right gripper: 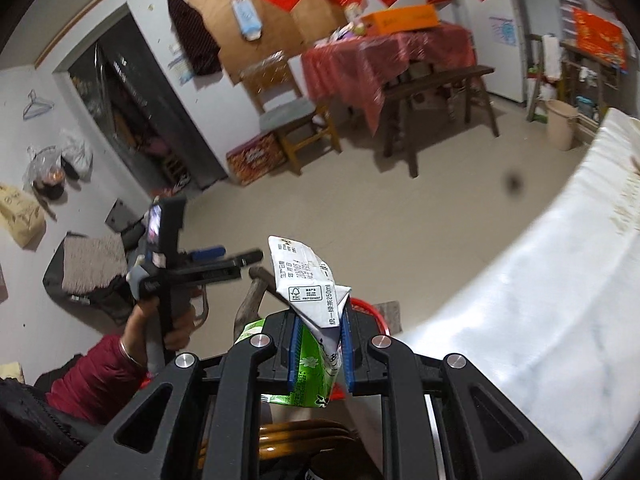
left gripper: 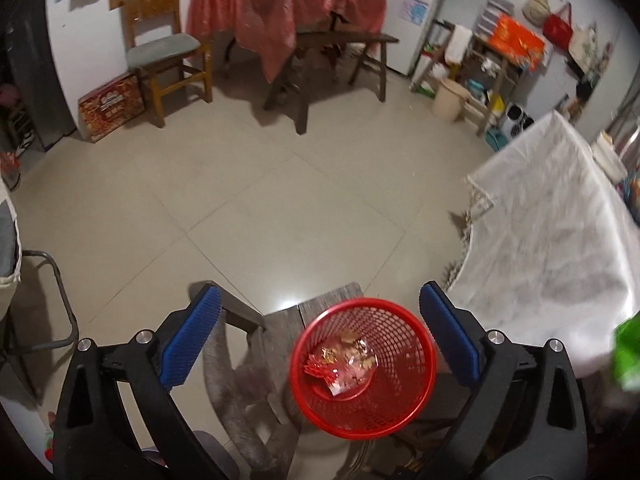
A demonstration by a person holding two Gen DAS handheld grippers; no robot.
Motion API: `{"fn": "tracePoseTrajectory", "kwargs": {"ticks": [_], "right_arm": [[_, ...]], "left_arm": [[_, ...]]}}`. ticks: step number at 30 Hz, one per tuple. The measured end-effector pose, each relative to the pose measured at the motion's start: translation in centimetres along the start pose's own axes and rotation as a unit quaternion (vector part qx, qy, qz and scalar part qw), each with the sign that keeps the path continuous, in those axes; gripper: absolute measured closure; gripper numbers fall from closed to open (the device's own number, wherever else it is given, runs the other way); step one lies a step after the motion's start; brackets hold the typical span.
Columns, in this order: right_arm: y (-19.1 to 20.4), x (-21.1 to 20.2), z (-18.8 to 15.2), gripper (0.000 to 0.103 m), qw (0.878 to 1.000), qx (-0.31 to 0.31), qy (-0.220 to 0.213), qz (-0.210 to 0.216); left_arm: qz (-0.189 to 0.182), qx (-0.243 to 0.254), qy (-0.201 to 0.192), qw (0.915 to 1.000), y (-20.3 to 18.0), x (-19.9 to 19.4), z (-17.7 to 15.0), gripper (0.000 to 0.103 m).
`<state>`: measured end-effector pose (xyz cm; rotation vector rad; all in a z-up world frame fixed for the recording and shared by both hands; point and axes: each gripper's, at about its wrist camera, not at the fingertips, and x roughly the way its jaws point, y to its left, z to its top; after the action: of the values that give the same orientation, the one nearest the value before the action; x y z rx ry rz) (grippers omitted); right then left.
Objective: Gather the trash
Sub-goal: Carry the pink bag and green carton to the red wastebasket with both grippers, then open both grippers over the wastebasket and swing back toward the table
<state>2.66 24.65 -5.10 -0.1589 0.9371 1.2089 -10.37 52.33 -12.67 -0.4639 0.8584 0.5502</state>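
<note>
A red mesh waste basket [left gripper: 362,366] stands on a wooden bench [left gripper: 280,320], with snack wrappers [left gripper: 346,360] in its bottom. My left gripper [left gripper: 320,332] is open and empty, hovering above the basket with blue pads either side of it. My right gripper [right gripper: 320,344] is shut on a green and white drink carton [right gripper: 310,308], flattened at the top. A sliver of the basket's red rim [right gripper: 366,306] shows just behind the carton. The carton's green edge [left gripper: 628,356] shows blurred at the right of the left wrist view. The left gripper [right gripper: 208,258] also shows in the right wrist view.
A table with a white cloth [left gripper: 552,240] is at the right. Across the tiled floor stand a red-clothed table [left gripper: 280,4], a dark bench [left gripper: 340,44], a wooden chair [left gripper: 164,52], a cardboard box [left gripper: 110,106] and a beige bucket [left gripper: 450,98].
</note>
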Motion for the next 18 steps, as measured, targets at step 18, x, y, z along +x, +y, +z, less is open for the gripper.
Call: {"fn": "tracePoseTrajectory", "kwargs": {"ticks": [18], "right_arm": [[-0.4, 1.5, 0.8, 0.057, 1.0, 0.005, -0.009, -0.007]], "left_arm": [[0.016, 0.006, -0.028, 0.9995, -0.8, -1.8, 0.8, 0.007]]}}
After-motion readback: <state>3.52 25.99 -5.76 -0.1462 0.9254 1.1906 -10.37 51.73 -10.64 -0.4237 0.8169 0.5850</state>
